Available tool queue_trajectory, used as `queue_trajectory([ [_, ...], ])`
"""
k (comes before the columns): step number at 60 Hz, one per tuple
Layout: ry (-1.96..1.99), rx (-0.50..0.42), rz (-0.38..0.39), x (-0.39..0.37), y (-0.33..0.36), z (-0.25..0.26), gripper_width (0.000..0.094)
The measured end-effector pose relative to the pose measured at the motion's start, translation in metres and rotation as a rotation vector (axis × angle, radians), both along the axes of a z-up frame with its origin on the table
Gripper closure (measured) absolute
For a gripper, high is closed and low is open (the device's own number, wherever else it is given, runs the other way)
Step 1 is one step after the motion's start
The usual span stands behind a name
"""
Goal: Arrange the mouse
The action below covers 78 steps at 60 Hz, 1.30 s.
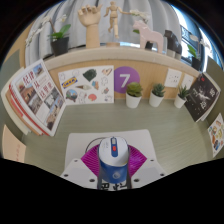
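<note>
Right in front of my camera sits the small white and blue computer mouse (112,157), between my jaws (112,163). My pink pads (93,160) show on both sides of it, and they look like they press on it, so I think I am holding it. Under it is a white square mat (80,160) on the grey worktop (60,130).

Farther off I see an open picture book (33,95), a flat card with drawings (87,84), a purple round sign with a 7 (126,77), and three little green plants in white pots (157,94). Wooden figures (112,18) stand on the shelf behind.

What could go wrong? My mouse is smooth and round, so it could slip out if I squeeze too softly. If I swing too far, I might knock over a plant.
</note>
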<state>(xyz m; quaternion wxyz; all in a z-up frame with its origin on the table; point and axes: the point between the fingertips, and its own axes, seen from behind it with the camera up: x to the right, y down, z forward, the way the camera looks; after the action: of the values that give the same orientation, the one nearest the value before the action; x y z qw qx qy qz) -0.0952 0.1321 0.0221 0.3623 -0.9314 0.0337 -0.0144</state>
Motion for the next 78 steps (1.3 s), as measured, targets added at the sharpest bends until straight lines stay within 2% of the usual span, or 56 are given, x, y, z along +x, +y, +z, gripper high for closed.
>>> queue_trajectory([
  [3, 0.0, -0.036, 0.0, -0.004, -0.009, -0.025, 0.06],
  [5, -0.008, -0.049, -0.007, -0.005, -0.014, -0.032, 0.0562],
  [6, -0.019, -0.002, -0.008, -0.005, -0.009, -0.029, 0.0573],
  [10, -0.07, 0.008, 0.017, -0.004, -0.011, -0.033, 0.0563],
  [20, -0.035, -0.025, 0.031, -0.004, -0.013, -0.035, 0.0425],
  [21, -0.025, -0.036, 0.025, -0.004, -0.014, -0.035, 0.0399],
  [24, -0.012, -0.068, -0.001, 0.002, -0.019, -0.032, 0.0205],
  [28, -0.029, -0.046, -0.013, 0.01, -0.019, -0.01, 0.0076],
  [36, -0.065, 0.049, 0.021, 0.015, -0.033, 0.059, 0.0068],
  [44, -0.032, 0.118, 0.019, 0.015, -0.064, 0.125, 0.007],
  [57, -0.029, 0.224, -0.003, 0.036, -0.126, 0.193, 0.0072],
  [61, -0.031, 0.255, 0.006, 0.045, -0.143, 0.205, 0.0072],
  [78, 0.003, 0.284, 0.034, 0.074, -0.231, 0.213, 0.0075],
])
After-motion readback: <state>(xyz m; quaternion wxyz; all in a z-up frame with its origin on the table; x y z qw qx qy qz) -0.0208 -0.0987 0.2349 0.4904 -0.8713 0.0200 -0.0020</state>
